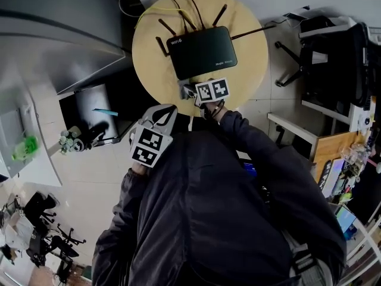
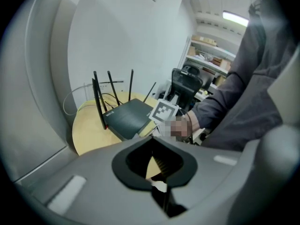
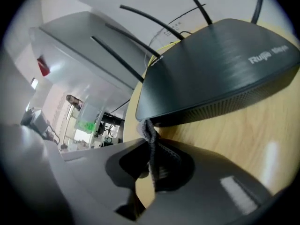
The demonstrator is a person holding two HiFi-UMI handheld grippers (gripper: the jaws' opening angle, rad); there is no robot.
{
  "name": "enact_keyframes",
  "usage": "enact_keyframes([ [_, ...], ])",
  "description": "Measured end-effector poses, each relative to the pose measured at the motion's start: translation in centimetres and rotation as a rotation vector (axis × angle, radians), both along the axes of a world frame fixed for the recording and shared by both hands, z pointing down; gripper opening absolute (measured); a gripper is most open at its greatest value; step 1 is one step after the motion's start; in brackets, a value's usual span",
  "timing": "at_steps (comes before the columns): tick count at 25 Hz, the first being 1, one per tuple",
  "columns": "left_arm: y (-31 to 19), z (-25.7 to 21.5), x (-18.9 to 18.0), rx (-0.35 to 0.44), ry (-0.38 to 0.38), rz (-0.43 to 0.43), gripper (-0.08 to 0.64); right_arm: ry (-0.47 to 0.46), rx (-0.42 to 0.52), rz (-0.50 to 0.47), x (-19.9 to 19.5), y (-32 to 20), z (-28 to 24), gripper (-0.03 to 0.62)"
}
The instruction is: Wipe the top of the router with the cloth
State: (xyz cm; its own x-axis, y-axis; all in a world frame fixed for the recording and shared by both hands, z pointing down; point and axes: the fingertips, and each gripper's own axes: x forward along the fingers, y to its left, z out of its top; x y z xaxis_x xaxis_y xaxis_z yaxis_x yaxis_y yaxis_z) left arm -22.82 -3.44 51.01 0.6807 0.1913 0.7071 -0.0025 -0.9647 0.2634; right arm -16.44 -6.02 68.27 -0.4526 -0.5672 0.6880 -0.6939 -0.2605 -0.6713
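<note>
R gripper (image 3: 151, 168) jaws clamp thin grey cloth (image 3: 150, 139) at 6 o'clock edge of flat black plastic router (image 1: 201, 51). L gripper (image 2: 157, 172) jaws together, empty. We lift cloth onto top, then sweep lightly twd 12 o'clock.

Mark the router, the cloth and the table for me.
router (image 1: 202, 51): head view, middle of its black top.
cloth (image 3: 150, 139): right gripper view, strand pinched between the jaws.
table (image 1: 250, 64): head view, bare wood beside the router.
</note>
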Motion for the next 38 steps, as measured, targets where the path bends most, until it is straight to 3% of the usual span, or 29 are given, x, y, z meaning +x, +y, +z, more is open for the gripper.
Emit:
enact_keyframes([
  [4, 0.4, 0.0, 0.1, -0.001, 0.006, 0.02, 0.0, -0.035, -0.008, 0.093, 1.8, 0.4, 0.2, 0.025],
  [12, 0.9, -0.1, 0.6, -0.005, 0.012, 0.041, 0.0, -0.038, -0.03, 0.173, 6.5, 2.1, 0.1, 0.025],
  [29, 1.2, 0.0, 3.1, -0.003, 0.0, 0.071, 0.0, 0.076, -0.082, 0.278, 18.4, 8.1, 0.3, 0.025],
  [31, 1.1, 0.1, 3.5, -0.004, -0.002, 0.074, 0.0, 0.108, -0.081, 0.239, 18.6, 8.2, 0.4, 0.025],
  [33, 1.2, 0.1, 4.1, -0.003, -0.005, 0.078, 0.0, 0.161, -0.08, 0.119, 18.2, 8.3, 0.2, 0.025],
  [36, 1.3, -0.1, 4.8, 0.001, -0.006, 0.077, 0.0, 0.299, -0.089, -0.141, 18.6, 9.2, -0.8, 0.026],
  [38, 1.2, 0.0, 5.2, 0.0, -0.009, 0.069, 0.0, 0.485, -0.084, -0.352, 20.3, 9.6, -1.8, 0.026],
])
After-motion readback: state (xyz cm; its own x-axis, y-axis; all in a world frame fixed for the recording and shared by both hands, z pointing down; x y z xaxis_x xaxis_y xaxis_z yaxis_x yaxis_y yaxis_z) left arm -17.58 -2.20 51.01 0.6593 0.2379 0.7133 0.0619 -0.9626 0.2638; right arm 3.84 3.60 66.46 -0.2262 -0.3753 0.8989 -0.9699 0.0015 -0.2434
